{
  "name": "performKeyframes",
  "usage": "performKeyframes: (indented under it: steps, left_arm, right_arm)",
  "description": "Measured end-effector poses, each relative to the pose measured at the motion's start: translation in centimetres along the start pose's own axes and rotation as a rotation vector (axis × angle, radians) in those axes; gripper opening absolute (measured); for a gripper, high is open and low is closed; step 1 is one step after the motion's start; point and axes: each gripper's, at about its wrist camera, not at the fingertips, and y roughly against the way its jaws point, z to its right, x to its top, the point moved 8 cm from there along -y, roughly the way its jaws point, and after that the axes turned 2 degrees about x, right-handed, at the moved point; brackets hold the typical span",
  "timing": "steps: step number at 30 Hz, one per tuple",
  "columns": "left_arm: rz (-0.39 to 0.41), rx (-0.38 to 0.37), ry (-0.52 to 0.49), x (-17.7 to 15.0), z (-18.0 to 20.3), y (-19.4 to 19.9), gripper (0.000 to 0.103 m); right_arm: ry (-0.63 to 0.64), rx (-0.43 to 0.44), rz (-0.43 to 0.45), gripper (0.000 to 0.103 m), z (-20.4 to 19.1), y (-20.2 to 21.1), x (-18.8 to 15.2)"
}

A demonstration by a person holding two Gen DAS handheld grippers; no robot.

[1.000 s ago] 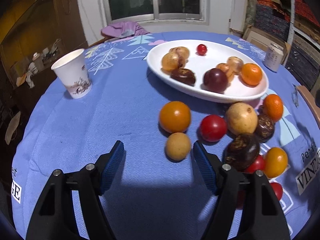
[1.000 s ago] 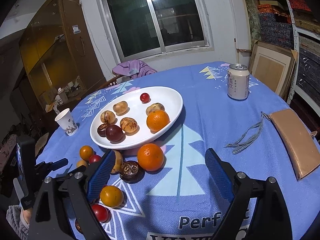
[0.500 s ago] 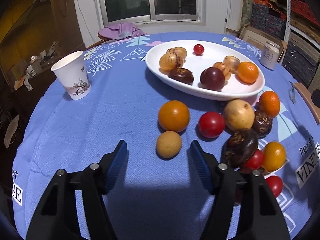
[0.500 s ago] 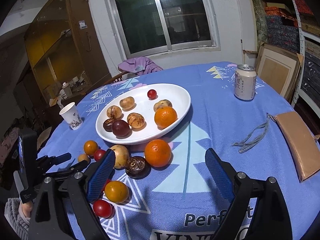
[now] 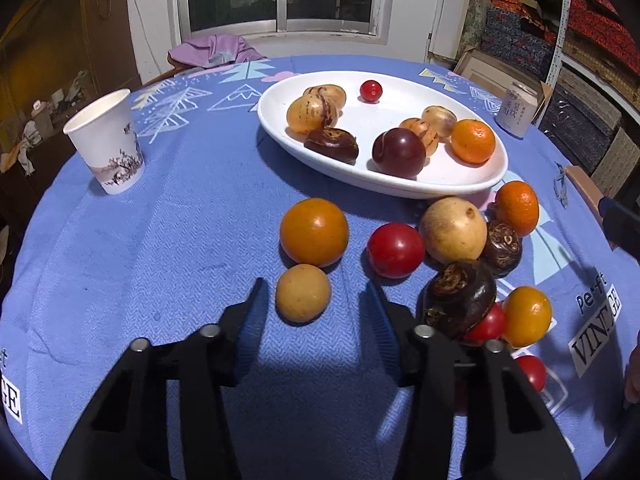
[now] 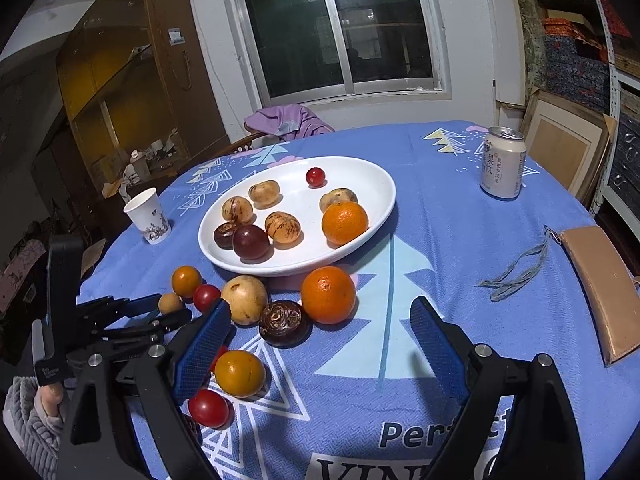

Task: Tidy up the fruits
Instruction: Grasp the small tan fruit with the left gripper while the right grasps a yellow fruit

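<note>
While jaws have just been closing, left hand-held gripper (image 5: pixel 314 304) straddles small tan fruit (image 5: pixel 303 293) on bench (image 5: pixel 160 240); narrow gaps remain, pads not pressing. Fruit lies just before orange fruit (image 5: pixel 314 232), near white plate (image 5: pixel 360 176). Right hand-held gripper (image 6: pixel 320 332) wide apart, holds nothing.

This is a lived-in room of a home that doubles as storage. A round table (image 6: pixel 460 240) under a blue printed cloth stands near a sliding window (image 6: pixel 340 36). A wooden glass-front cabinet (image 6: pixel 132 92) at far left holds clutter, and shelves of stacked patterned boxes (image 5: pixel 560 40) fill the right wall.
</note>
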Motion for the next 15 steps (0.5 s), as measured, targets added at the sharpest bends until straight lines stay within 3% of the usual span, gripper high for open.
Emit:
performKeyframes:
  steps: [6,9,15]
  left_arm:
    - [-0.003,-0.011,0.021,0.1,-0.3,-0.2,0.041]
    - [0.006,-0.002,0.04,0.1,-0.9,0.1,0.028]
    - [0.015,0.043,0.087,0.3,-2.5,0.4,0.028]
  right_arm:
    - [0.029,0.008,-0.019,0.092,-0.7,-0.2,-0.5]
    - [0.045,0.029,-0.041,0.092,-1.2,-0.4,-0.9]
    - [0.107,0.077,-0.115,0.092,-3.1,-1.3,-2.7]
